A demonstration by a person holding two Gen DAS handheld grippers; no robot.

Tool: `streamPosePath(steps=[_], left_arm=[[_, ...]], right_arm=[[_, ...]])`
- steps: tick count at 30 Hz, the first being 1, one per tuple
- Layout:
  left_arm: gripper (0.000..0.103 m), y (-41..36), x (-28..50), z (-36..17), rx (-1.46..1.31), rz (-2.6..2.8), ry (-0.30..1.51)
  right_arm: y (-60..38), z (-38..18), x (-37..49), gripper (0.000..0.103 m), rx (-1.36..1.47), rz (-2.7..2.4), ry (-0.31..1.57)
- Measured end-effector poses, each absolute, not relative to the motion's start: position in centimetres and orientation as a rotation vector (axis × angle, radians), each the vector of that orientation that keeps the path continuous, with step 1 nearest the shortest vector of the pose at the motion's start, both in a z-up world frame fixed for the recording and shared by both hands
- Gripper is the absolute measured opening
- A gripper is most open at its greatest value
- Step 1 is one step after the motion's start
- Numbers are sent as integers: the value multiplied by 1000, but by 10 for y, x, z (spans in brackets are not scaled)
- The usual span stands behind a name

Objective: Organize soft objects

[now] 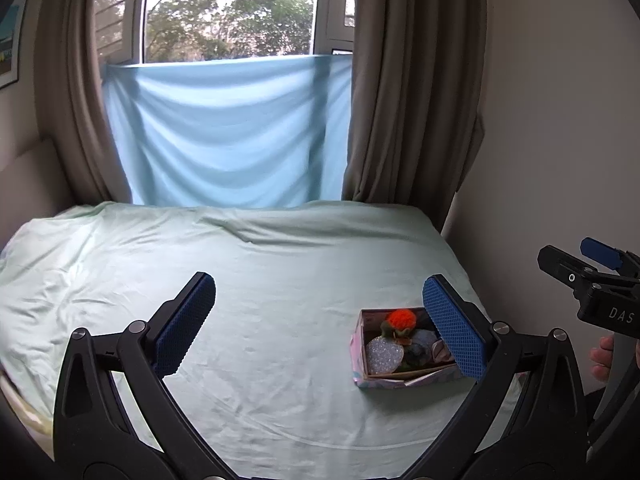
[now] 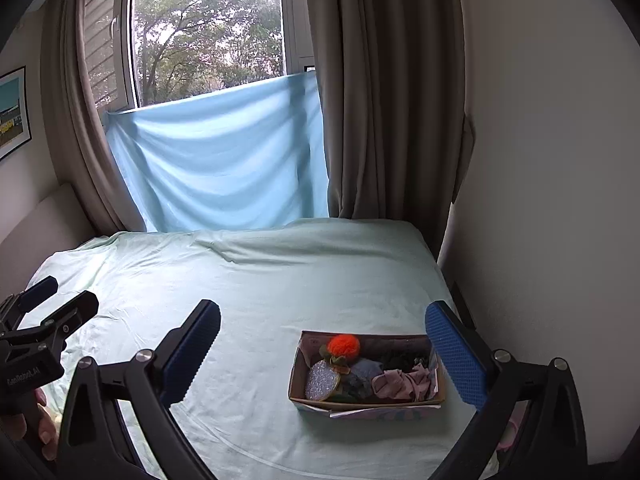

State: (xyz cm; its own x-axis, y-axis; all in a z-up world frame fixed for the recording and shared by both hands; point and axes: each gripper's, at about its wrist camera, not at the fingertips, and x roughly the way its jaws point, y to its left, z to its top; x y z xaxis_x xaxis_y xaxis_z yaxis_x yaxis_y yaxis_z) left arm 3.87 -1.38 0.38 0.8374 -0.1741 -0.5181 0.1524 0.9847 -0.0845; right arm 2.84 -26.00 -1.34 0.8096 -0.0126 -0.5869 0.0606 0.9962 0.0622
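Note:
A small cardboard box [image 2: 366,406] sits on the pale green bed sheet [image 2: 260,280] near its right side. Inside lie an orange pom-pom [image 2: 343,345], a glittery silver disc [image 2: 322,380], a blue-grey fabric piece [image 2: 362,378], a crumpled pink cloth [image 2: 404,384] and something dark green [image 2: 400,358]. The same box [image 1: 396,380] shows in the left wrist view with the pom-pom [image 1: 401,318] and disc [image 1: 384,354]. My left gripper [image 1: 320,324] hangs open above the sheet, its right finger overlapping the box. My right gripper [image 2: 324,356] is open too, held above the box. Neither holds anything.
A light blue cloth [image 2: 224,156] hangs across the window between brown curtains [image 2: 380,92]. A white wall [image 2: 540,200] borders the bed on the right. A padded headboard [image 2: 36,228] stands at the left. A person's fingers [image 1: 602,358] hold the other gripper's handle.

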Motion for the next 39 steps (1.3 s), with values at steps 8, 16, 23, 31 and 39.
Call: streamPosePath(steps=[8,16,23,31,39], left_arm=[[103,-17,42,8,-35,-167,530],[103,-19,44,7,-24,-168,523],[103,-20,47,8,-23,-173,524],[103,-17,53,6,-28,-171,530],[103,-13,58,4,-28,-167,535]], right_arm=[[-260,-10,32,102,79,-42,615],[-261,-10,38,102,80,-43,612],[-259,-9,40,102,79,-46,610],[-258,-9,44,102,78,-49,609],[-254,-8,49,102,74,-50,613]])
